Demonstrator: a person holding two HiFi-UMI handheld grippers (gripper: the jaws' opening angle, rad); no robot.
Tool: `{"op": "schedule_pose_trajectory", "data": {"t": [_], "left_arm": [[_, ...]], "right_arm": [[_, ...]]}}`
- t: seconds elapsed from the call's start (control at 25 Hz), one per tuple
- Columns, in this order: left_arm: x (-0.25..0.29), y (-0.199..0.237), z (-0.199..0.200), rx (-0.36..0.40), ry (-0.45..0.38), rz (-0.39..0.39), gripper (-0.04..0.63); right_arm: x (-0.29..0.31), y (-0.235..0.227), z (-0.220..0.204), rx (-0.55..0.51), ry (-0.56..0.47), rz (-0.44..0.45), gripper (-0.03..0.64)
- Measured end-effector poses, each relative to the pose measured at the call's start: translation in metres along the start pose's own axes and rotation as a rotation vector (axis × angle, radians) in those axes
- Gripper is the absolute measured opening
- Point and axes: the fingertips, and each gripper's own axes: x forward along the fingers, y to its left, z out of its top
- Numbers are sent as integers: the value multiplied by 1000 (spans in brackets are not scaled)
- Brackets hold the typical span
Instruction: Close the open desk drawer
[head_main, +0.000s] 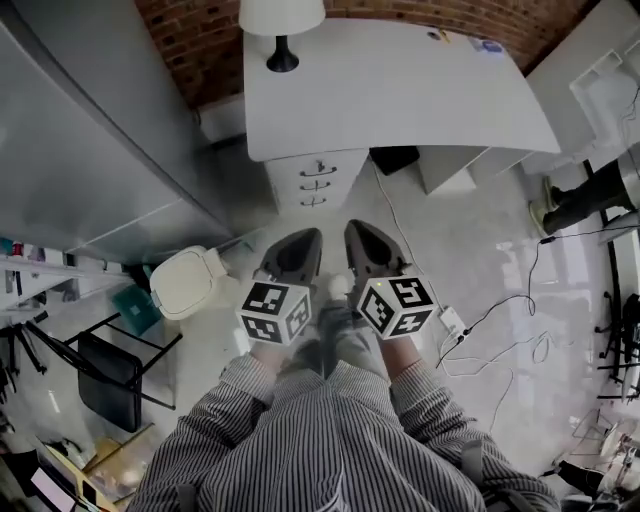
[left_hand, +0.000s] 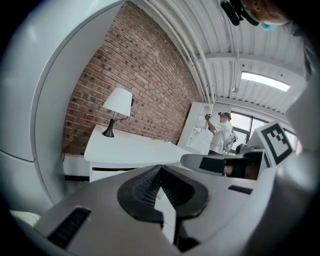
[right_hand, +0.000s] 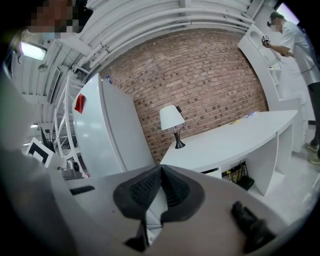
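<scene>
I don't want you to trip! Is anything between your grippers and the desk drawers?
Nothing visible does: only bare floor lies between the left gripper, the right gripper and the desk drawers.

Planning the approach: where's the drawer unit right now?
Head view, top centre: the drawer unit stands under the left end of the white desk, just below the lamp.
</scene>
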Motion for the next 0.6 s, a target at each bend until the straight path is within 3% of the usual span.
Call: {"op": "schedule_pose_trajectory", "data": {"t": [0.16,0.32,0.6], "left_arm": [[-29,-12,8,14,-9,-9,12],[-56,-27,21,51,-75,2,12],[-70,-60,30,71,-98,-27,12]], "right_arm": [[-25,22,15,-23,-31,15,17],[-49,34,17,-58,-35,12,17],[-75,44,9,-72,-14,25,17]]}}
